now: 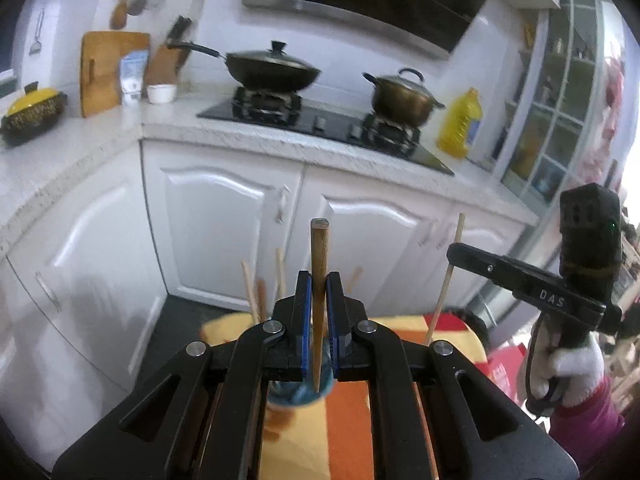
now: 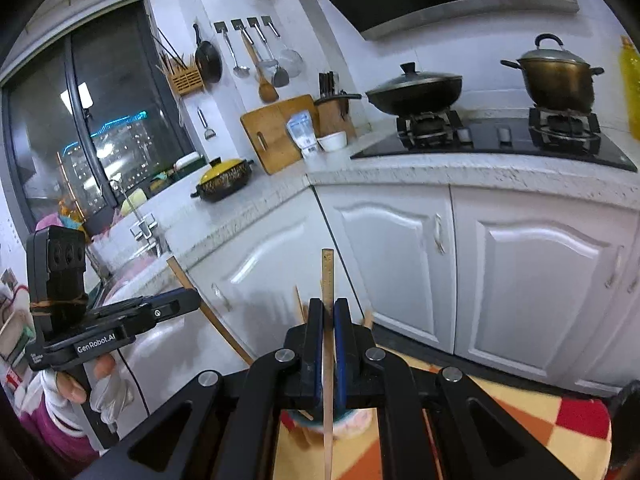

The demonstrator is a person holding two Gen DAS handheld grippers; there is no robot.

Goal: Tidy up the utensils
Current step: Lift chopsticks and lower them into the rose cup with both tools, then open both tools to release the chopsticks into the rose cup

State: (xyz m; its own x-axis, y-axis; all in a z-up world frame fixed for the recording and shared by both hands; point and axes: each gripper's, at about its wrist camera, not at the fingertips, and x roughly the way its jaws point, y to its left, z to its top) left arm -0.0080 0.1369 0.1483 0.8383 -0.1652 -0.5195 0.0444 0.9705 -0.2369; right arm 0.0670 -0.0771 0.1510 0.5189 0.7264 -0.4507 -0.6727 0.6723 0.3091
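Note:
My left gripper [image 1: 319, 282] is shut on a brown wooden chopstick [image 1: 319, 248] that stands upright between its blue pads. Just below it is a blue cup [image 1: 298, 396] holding several more chopsticks [image 1: 250, 288]. At the right, my right gripper [image 1: 454, 253] pinches a pale thin chopstick [image 1: 456, 240]. In the right wrist view, the right gripper [image 2: 329, 307] is shut on that pale chopstick [image 2: 327, 272], held upright over the cup [image 2: 352, 422]. The left gripper [image 2: 192, 300] shows at the left with the brown chopstick [image 2: 224, 332] slanting down from it.
The cup stands on a table under an orange, yellow and red checked cloth [image 2: 532, 424]. White cabinets [image 1: 224, 216] and a speckled counter [image 1: 240, 132] lie ahead, with a wok [image 1: 272, 66], a pot [image 1: 402, 94] and an oil bottle [image 1: 460, 120]. Gloved hands [image 1: 576, 368] hold both grippers.

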